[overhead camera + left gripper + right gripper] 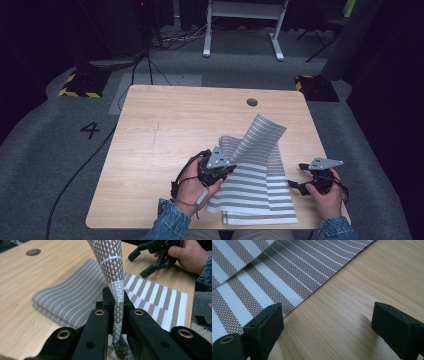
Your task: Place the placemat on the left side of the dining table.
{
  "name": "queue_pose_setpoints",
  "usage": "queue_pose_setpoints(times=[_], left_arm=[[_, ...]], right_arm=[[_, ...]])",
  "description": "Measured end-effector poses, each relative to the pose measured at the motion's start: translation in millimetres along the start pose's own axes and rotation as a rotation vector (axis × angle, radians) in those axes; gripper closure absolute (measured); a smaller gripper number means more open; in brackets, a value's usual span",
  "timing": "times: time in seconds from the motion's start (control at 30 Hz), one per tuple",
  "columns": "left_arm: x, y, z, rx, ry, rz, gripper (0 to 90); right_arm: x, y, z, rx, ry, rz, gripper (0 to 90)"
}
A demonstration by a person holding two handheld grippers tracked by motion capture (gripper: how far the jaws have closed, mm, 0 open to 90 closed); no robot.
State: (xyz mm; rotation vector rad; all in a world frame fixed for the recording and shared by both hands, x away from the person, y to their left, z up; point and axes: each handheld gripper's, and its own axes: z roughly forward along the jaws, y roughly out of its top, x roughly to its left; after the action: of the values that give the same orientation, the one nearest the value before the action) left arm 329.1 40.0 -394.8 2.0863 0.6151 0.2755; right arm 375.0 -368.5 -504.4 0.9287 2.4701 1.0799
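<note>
left gripper (117,322) pinching mat (257,187) edge, lifted

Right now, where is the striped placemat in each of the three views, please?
High view: the striped placemat lies on the table's near right part, one layer lifted by the left gripper.
Left gripper view: a pinched fold rises between the jaws; the rest lies behind.
Right gripper view: upper left.
Shared landmark: the placemat's straight edge against the wooden table.
</note>
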Motion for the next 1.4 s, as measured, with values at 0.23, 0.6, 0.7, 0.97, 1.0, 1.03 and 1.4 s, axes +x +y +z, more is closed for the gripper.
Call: queue_pose_setpoints(times=[0.23, 0.6, 0.7, 0.97, 1.0, 1.03, 1.4], left_arm=[[12.8, 4.5, -27.0, -0.025, 0.002, 0.009, 88.4], [34.4, -6.1, -79.9, -0.065, 0.029, -0.020, 88.5], [38.2, -10.2, -91.8, -0.071, 0.024, -0.027, 88.4], [44.9, -25.4, -120.8, -0.080, 0.036, -0.070, 88.4], [46.8, -28.4, -123.7, -0.064, 0.046, -0.064, 88.4], [47.8, -31.6, -125.2, -0.058, 0.051, -0.076, 88.4], [75.0, -64.1, -115.0, 0.029, 0.120, -0.147, 88.3]], right_arm=[[0.0, 0.0, 0.0, 0.000, 0.000, 0.001, 10.9], [0.0, 0.0, 0.0, 0.000, 0.000, 0.000, 10.9], [-0.2, 0.0, 0.2, -0.002, 0.000, -0.003, 10.9], [0.0, 0.1, -0.1, -0.001, 0.001, 0.001, 10.9], [0.0, 0.1, -0.1, -0.001, 0.001, 0.001, 10.9], [0.0, 0.1, 0.0, -0.002, 0.001, 0.001, 10.9], [0.0, 0.1, -0.1, -0.001, 0.001, 0.001, 10.9]])
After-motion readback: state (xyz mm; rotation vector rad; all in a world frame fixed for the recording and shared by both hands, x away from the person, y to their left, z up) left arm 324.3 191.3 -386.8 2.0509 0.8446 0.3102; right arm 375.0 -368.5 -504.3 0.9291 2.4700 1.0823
